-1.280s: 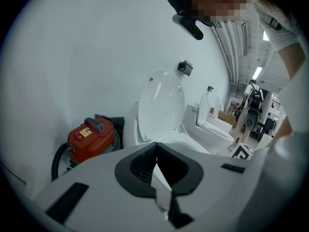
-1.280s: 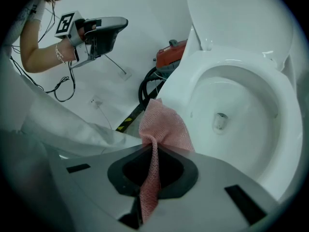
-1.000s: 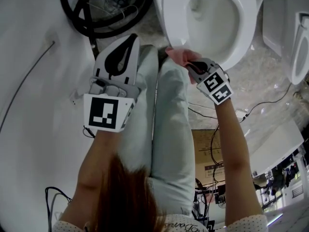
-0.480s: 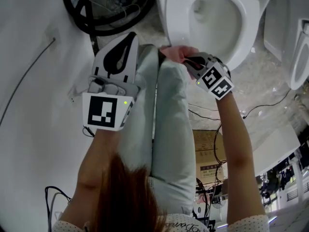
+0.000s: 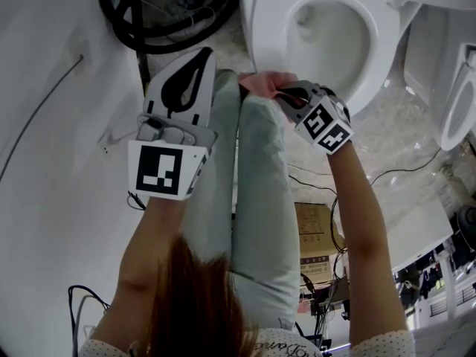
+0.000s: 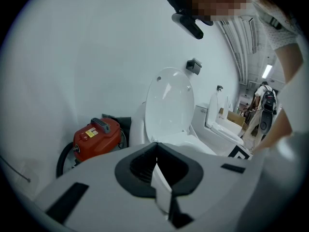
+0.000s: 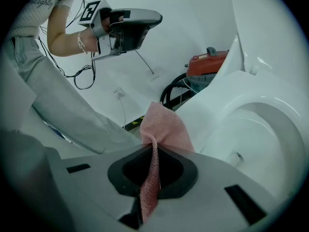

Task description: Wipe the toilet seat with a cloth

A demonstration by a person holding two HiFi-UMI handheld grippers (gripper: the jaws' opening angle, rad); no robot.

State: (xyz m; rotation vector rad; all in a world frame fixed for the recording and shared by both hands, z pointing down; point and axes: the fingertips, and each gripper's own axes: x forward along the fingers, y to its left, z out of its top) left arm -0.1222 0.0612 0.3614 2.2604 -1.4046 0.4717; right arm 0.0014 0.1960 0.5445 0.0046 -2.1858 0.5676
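**Cloth gripped at the seat's edge: slip and miss risks**

The pink cloth [image 7: 162, 127] is clenched between the jaws of the right gripper [image 7: 153, 151]. It is bunched, with one strip trailing back through the jaws and a loose fan sticking out ahead. In the head view it sits just beside the near rim of the toilet seat [image 5: 268, 22], above the person's leg [image 5: 260, 184]. I can't tell whether it touches the seat.

Likely risks:
- The pinch is narrow, so dragging on the rim may pull the cloth out.
- The fan may fold back, letting the hard jaw tips scrape the seat.
- The loose end may dip into the bowl [image 5: 331, 32].

The left gripper [image 6: 155, 153] is closed on nothing and held well apart at the left, so it gives no support.
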